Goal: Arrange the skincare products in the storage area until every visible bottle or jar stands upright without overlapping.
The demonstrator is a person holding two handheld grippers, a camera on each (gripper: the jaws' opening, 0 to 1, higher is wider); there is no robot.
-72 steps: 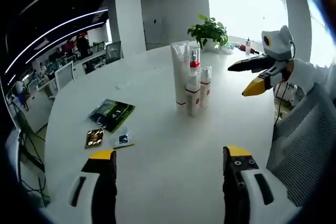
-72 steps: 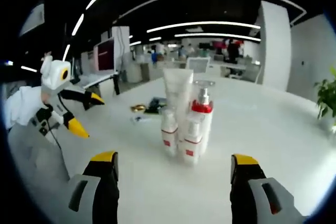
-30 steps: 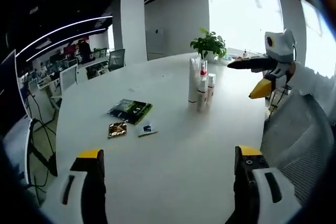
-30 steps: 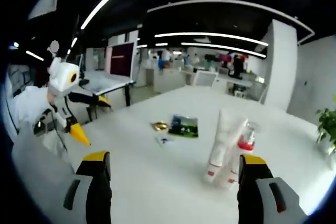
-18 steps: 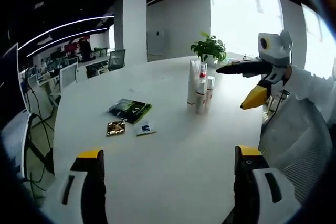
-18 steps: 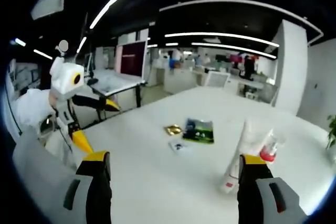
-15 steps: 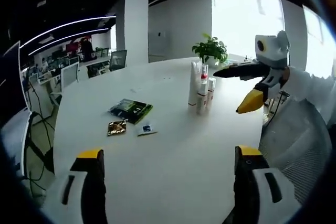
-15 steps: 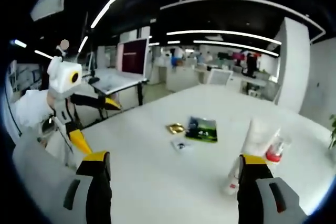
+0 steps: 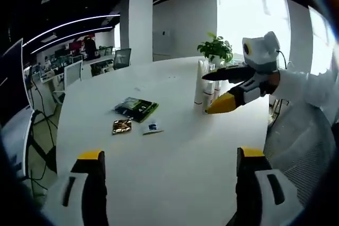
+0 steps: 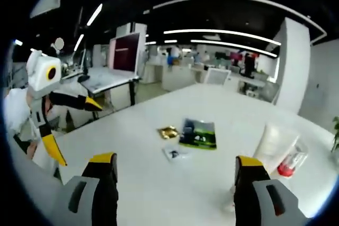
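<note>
Skincare cluster on the white table (image 9: pixel 159 152): a tall white tube (image 9: pixel 199 82) standing on its cap, with smaller white bottles (image 9: pixel 211 92) pressed close beside it, all upright at the far right of the left gripper view. In the right gripper view the tube (image 10: pixel 271 144) and a red-collared pump bottle (image 10: pixel 290 163) appear at the right, partly behind that view's own right jaw. The right hand-held gripper (image 9: pixel 218 90), jaws apart and empty, enters the left gripper view from the right with its yellow tips just beside the cluster; whether they touch it cannot be told. The left hand-held gripper (image 9: pixel 167 157) rides low and near with jaws spread wide, holding nothing, and shows again at the left of the right gripper view (image 10: pixel 71 123). Handling, as a judgement: the items look light and smooth-walled; the tube is soft-sided and top-heavy on its narrow cap, so it would tip readily, and a hold low on its body seems safest. The rigid bottles are best taken at mid-body, below the pump. Because they stand packed together, a jaw slipped between them could topple a neighbour. Open tabletop lies left of the cluster and nearer; the flat dark packet (image 9: pixel 136 107), gold sachet (image 9: pixel 122 126) and small sachet (image 9: pixel 152 128) lie well apart. The rounded table edge runs close on the right, beside a mesh chair (image 9: pixel 302 146).
</note>
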